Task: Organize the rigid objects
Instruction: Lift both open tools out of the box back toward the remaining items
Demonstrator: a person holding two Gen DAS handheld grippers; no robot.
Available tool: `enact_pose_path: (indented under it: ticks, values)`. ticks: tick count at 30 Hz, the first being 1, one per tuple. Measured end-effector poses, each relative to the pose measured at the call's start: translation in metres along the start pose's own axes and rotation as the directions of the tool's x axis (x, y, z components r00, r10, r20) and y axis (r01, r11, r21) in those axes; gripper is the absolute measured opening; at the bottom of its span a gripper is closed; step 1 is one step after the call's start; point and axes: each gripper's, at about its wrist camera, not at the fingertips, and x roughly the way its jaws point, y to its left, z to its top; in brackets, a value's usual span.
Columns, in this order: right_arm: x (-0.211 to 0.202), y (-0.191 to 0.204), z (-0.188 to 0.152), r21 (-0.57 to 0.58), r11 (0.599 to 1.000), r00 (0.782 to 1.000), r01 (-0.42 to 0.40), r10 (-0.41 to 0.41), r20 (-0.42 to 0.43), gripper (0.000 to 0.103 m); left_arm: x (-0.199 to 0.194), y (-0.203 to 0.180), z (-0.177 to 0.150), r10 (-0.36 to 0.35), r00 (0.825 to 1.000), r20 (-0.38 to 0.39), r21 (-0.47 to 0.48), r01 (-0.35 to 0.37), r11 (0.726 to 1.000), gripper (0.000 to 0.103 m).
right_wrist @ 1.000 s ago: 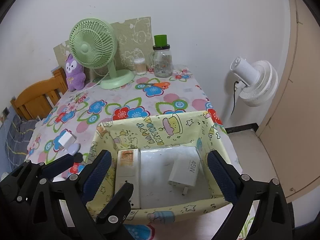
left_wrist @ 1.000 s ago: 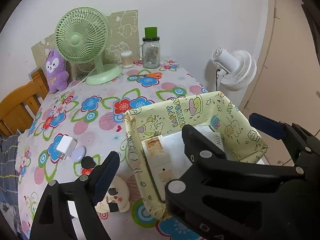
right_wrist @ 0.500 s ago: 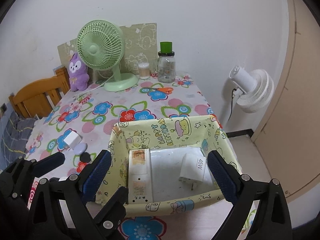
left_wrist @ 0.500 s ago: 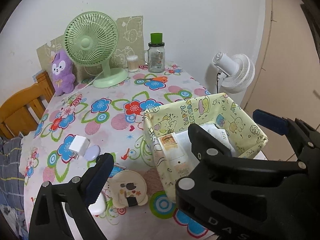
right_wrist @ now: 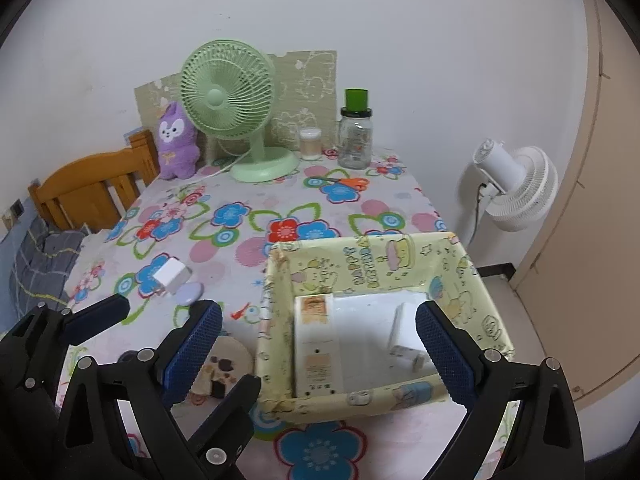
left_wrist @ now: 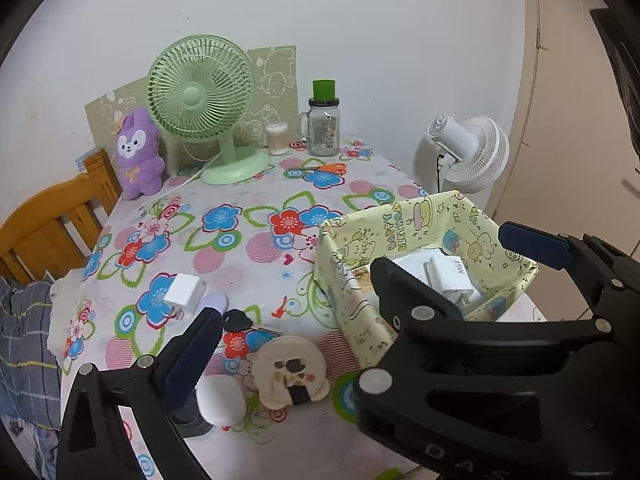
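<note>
Left gripper [left_wrist: 356, 276] is seen with jaws opening, spread wide, nothing pressed between the pads; only table items are framed in the gap. Right gripper [right_wrist: 318, 344] is held wide open too, nothing gripped; its jaws straddle the yellow fabric bin [right_wrist: 472, 276] from above without contact being visible. In the bin, a long white box [right_wrist: 318, 344] is laid flat between the right gripper's fingers, toward its left pad, and a white 45W charger [left_wrist: 450, 276] is lying just inside its right pad. Outside the bin, ahead of the left gripper's left finger, a second white charger [left_wrist: 182, 292] is found on the floral tablecloth [left_wrist: 248, 200], touching or just beside a pale lilac disc [left_wrist: 214, 301]; a small black item [left_wrist: 237, 319] is seen near that fingertip. A round beige pouch [left_wrist: 289, 372] is lying between the left gripper's fingers, near its base, with a white rounded object [left_wrist: 220, 398] just beside the left finger. Far ahead of both grippers, a green desk fan [left_wrist: 204, 92], purple plush [left_wrist: 138, 152], glass jar with green cap [left_wrist: 323, 128] and orange scissors [left_wrist: 326, 168] are placed at the table's back edge. A white floor fan [right_wrist: 516, 184] is standing off the table, ahead and right of the right gripper.
</note>
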Motion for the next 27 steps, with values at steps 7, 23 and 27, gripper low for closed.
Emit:
enact_pose_path:
  ticks: [7,23,27]
  values:
    - [-0.004,0.016,-0.001,-0.003,1.0,1.0,-0.004,0.004,0.009,0.099,-0.009,0.011,-0.005,0.007,1.0,0.02,0.007,-0.007,1.0,0.103]
    - [-0.005,0.058,-0.007,-0.054,0.997,0.998,-0.052,0.053,0.022,0.099,-0.019,0.047,-0.023,0.027,1.0,0.016,0.0,-0.027,1.0,0.103]
    - [-0.002,0.072,-0.011,-0.068,0.994,0.997,-0.08,0.081,0.014,0.099,-0.016,0.06,-0.03,0.027,1.0,0.001,-0.021,-0.027,0.999,0.103]
